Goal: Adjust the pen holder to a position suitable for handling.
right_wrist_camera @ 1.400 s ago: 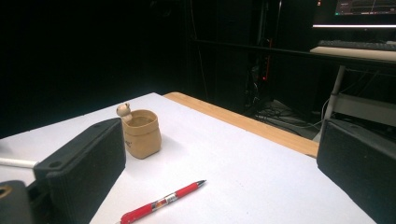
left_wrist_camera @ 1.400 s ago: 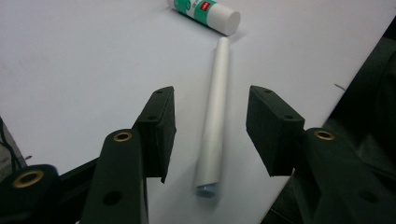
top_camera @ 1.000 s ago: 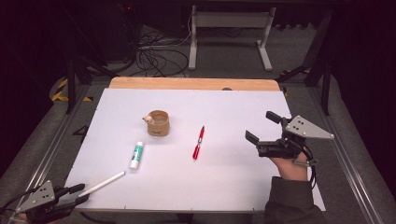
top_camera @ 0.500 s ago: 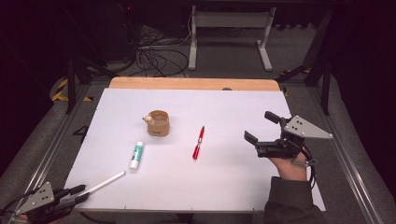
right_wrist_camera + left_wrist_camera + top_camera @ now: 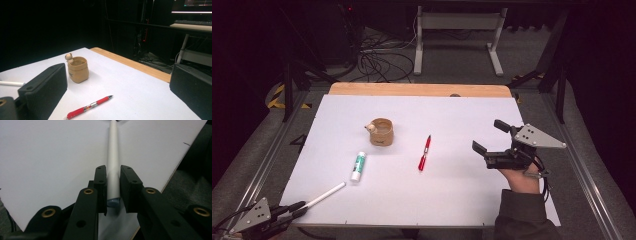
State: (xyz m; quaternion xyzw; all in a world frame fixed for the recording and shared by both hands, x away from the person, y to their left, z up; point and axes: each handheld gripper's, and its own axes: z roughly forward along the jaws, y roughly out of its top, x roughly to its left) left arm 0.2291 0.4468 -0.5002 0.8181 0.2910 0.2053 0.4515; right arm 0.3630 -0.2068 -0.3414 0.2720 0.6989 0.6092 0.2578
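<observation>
A white table sheet [image 5: 452,200] lies mostly bare, with wide open room across its far half and along its right side. Near the middle stand three obstacles in a loose row: a tan cup [image 5: 381,132], a red pen [image 5: 424,153] well apart to its right, and a small white tube [image 5: 358,166] nearer the front. The gaps between them are wide enough to pass through.

high: overhead, forward-down | gripper views: low, close | shared: white sheet [image 5: 452,130]
</observation>
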